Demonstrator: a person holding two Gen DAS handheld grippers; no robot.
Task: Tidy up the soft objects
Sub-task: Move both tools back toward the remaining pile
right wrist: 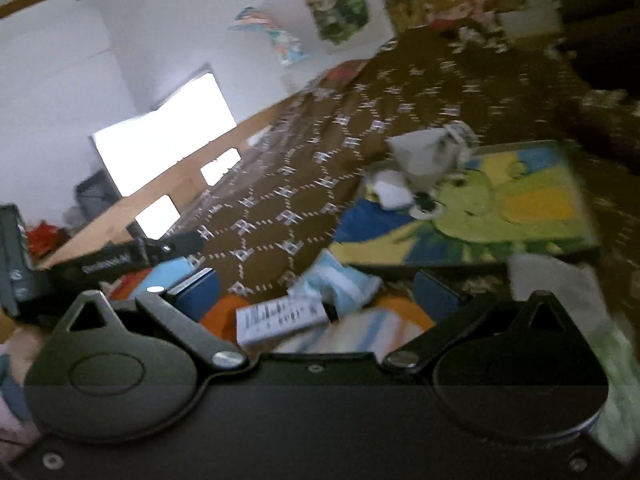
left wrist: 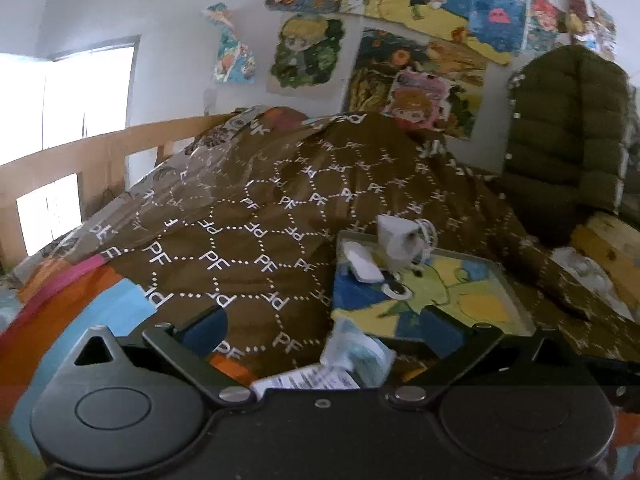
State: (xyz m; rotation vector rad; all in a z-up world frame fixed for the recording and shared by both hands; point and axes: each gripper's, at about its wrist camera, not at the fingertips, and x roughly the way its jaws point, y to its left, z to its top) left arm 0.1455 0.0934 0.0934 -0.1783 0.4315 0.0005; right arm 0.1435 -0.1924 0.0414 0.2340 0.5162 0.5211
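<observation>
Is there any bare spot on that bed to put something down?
Yes: the brown blanket lies bare between the wooden rail and the cartoon board. The board's top-left corner holds white bits; near the jaws, packets crowd the blanket.

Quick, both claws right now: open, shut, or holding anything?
Left claw: open wide, holding nothing; quilt and tissue pack lie beyond it.
Right claw: open, pads apart, nothing gripped; a box lies beyond it.

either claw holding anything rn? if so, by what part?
Nothing held. Left claw and right claw both stand wide open above the brown hexagon-print quilt, with no pad pressing on anything.
</observation>
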